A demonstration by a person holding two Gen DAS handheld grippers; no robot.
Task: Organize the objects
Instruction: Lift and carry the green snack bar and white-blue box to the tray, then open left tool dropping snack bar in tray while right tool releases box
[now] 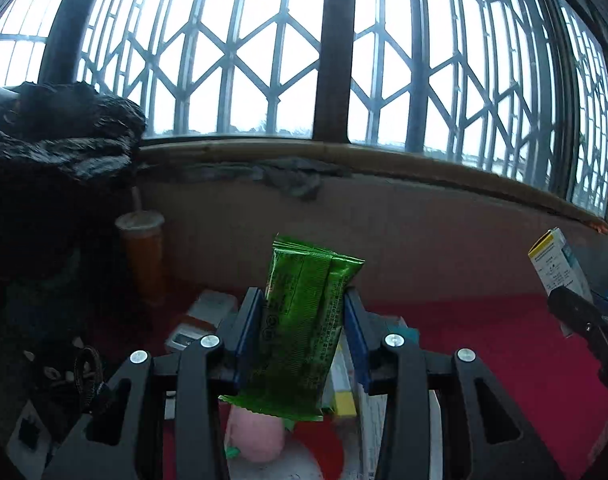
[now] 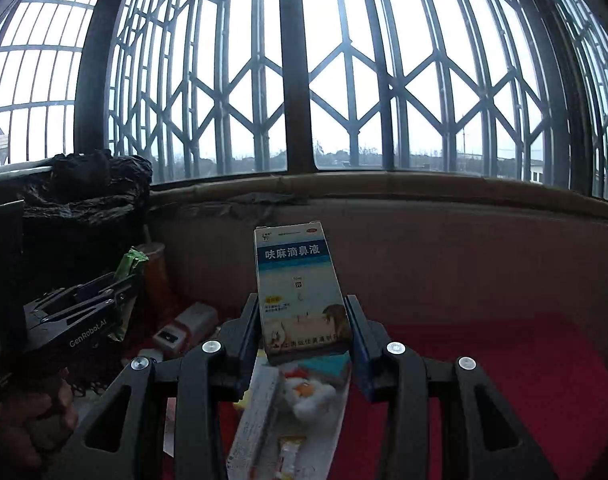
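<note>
Here, left gripper (image 1: 304, 316) tilted slightly down toward the window, jaws clamped on a green packet (image 1: 304, 320) standing upright between them. Right gripper (image 2: 304, 328) likewise, jaws clamped on a medicine box (image 2: 300, 292). At ten o'clock of each, an orange drink cup (image 1: 142, 252); below, a red table (image 1: 484, 352) cluttered with small boxes.
</note>
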